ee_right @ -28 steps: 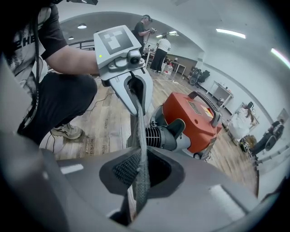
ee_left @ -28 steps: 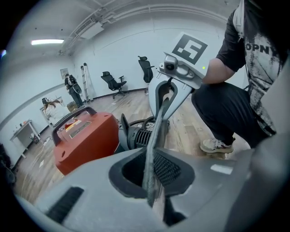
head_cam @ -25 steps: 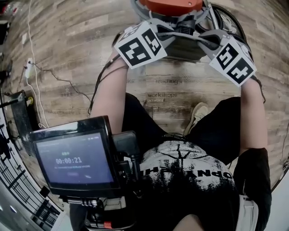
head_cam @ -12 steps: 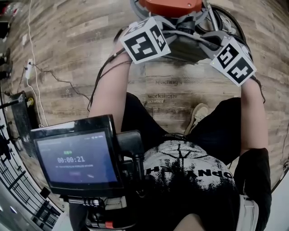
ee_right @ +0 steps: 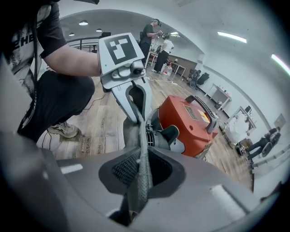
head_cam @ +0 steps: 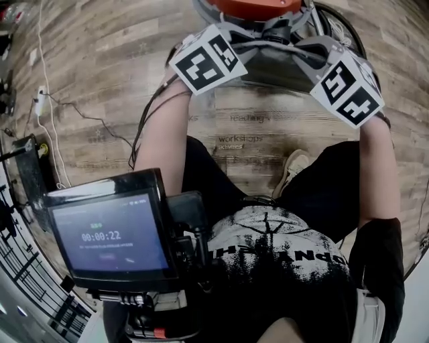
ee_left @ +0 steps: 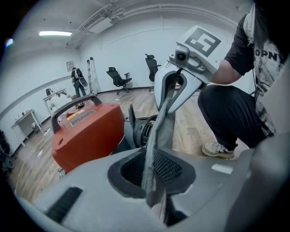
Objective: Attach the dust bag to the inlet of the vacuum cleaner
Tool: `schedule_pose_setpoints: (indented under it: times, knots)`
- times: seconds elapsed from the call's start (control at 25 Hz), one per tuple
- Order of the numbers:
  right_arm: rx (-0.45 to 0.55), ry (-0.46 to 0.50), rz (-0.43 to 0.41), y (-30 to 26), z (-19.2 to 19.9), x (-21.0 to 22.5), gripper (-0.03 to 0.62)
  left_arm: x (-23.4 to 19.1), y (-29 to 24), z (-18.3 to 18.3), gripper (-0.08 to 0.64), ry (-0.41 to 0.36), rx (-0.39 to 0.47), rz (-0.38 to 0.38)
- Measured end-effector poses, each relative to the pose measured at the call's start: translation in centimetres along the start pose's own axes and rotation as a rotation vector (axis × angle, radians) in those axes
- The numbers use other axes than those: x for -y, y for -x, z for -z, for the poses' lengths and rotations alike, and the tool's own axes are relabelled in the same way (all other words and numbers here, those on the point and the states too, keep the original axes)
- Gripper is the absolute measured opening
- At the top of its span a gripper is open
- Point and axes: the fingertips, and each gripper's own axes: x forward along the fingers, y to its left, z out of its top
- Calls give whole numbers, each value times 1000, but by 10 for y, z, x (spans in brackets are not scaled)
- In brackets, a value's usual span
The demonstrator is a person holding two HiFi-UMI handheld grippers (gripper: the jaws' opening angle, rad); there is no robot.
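An orange vacuum cleaner [head_cam: 255,7] stands on the wood floor at the top of the head view, its black inlet [ee_left: 144,131] facing me. In front of the inlet a grey dust bag [head_cam: 281,67] is stretched between both grippers. My left gripper [head_cam: 258,40] is shut on one edge of the bag [ee_left: 158,136]; its jaws have just been opening a little, and the fabric still sits pinched between them. My right gripper [head_cam: 301,50] is shut on the opposite edge [ee_right: 140,149]. In each gripper view the other gripper faces me across the taut fabric. The bag's opening is hidden.
A tablet screen [head_cam: 107,234] hangs at the person's chest. A white cable [head_cam: 47,100] trails over the floor at left. The person crouches with a shoe [head_cam: 293,167] just behind the grippers. Office chairs [ee_left: 118,78] and people stand far back in the room.
Almost nothing differs: both grippers stay at the bag in front of the vacuum, and the left gripper's marker cube wobbles slightly.
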Motion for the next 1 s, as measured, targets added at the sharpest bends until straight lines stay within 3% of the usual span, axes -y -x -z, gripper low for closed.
schedule_pose_setpoints:
  times: [0.16,0.6,1.0]
  knots:
    - [12,18,17,1,-6,1,41,1,-4,8,52,37,11,12]
    - [-35,-131,-21,-13,28,-1,32,-3,4,-22,60,-87,-16,-15]
    - [25,-53,45,3,2,10,31,-5,-2,-5,67,15,6,-46]
